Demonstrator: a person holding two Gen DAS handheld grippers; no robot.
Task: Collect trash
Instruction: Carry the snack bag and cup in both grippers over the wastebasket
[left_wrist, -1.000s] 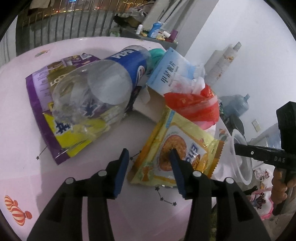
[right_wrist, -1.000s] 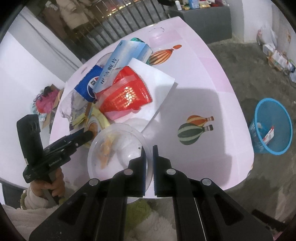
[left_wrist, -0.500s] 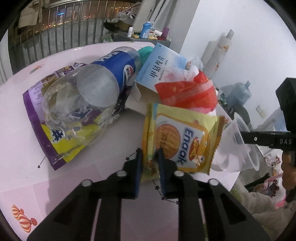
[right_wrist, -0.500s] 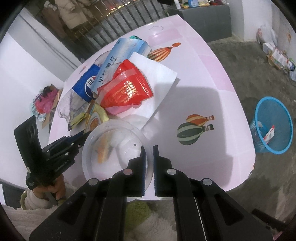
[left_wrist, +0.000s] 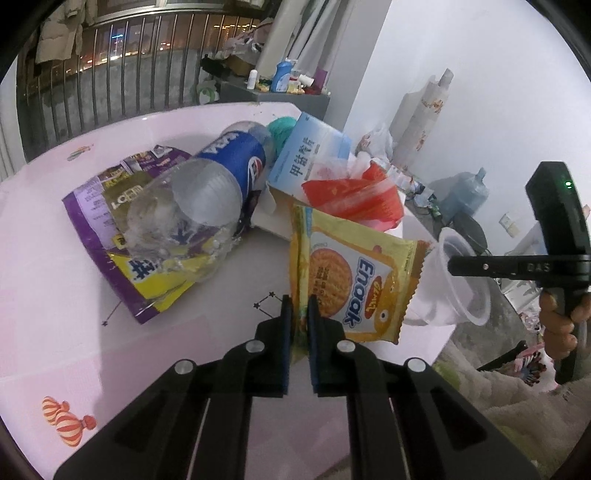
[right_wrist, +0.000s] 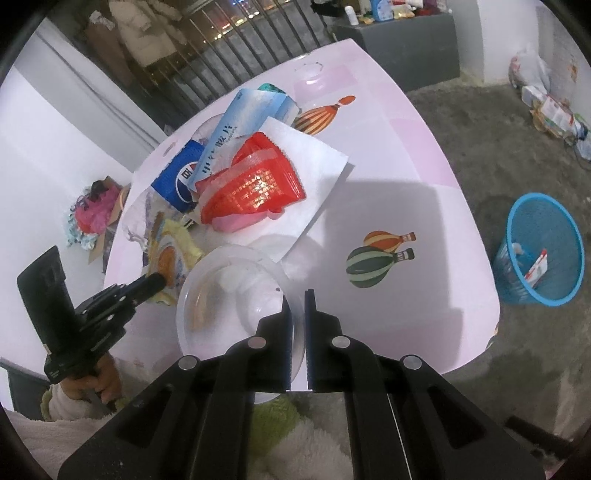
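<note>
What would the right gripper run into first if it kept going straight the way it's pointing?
The right gripper, shut on the clear plastic cup, points over the pink table; probably the white paper first, though depth is unclear.

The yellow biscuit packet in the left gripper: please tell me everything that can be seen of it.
The yellow biscuit packet is a glossy plastic wrapper printed with a round biscuit and the blue word "Enaak", its end seams serrated. It looks flat and creased. The left gripper is shut on its lower left edge, holding it lifted and tilted above the pink table. Its right end overlaps the clear plastic cup in this view; whether they touch is unclear.
</note>
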